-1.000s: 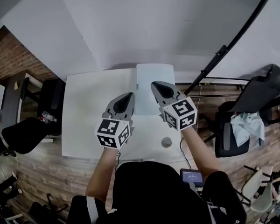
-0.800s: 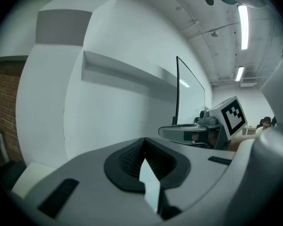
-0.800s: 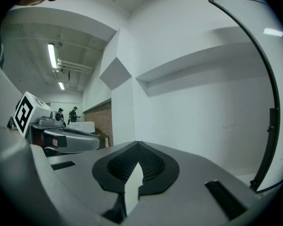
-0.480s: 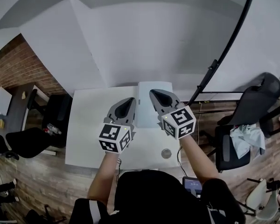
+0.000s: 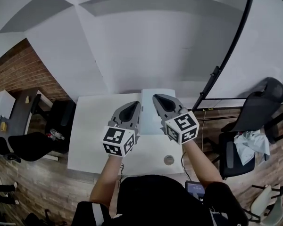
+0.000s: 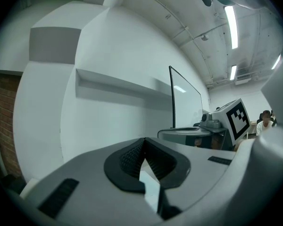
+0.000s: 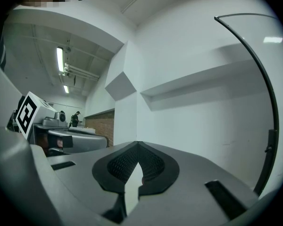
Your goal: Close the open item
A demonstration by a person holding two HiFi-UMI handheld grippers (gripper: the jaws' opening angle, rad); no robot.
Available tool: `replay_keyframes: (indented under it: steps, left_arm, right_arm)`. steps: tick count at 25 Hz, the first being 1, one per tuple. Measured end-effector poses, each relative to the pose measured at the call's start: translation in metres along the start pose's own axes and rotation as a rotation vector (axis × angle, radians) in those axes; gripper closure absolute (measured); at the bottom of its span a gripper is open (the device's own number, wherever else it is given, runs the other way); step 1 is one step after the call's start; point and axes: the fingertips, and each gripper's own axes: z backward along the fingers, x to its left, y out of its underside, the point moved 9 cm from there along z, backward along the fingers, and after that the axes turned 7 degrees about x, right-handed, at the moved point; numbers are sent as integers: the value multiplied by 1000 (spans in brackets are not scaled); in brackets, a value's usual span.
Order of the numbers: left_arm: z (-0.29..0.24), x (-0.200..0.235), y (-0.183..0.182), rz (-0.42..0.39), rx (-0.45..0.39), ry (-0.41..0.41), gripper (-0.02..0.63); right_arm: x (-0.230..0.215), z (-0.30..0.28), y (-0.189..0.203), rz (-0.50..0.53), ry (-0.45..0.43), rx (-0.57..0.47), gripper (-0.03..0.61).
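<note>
**Two shut hand-held grippers hovered over a pale flat item at the back of the white surface**

The left hand-held gripper hung above the white rectangular surface, its jaws pressed together on nothing. Just to its right, at the surface's far edge, lay the pale bluish-white, flat rectangular item, partly hidden under both tools. Whether it lay folded open or already shut could not be told from above. It looked thin, stiff, smooth and probably light, so a free edge away from any hinge seemed the best hold, since a flat face would likely slip. The right hand-held gripper was over it, jaws likewise closed and empty. A small grey round object sat near the front edge.
</note>
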Motion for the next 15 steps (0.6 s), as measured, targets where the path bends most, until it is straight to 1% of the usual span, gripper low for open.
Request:
replay_keyframes:
  steps: [15]
  left_arm:
    - [2, -1, -1, 10, -9, 2, 600]
  right_arm:
    - [-1, 6, -2, -2, 9, -5, 541]
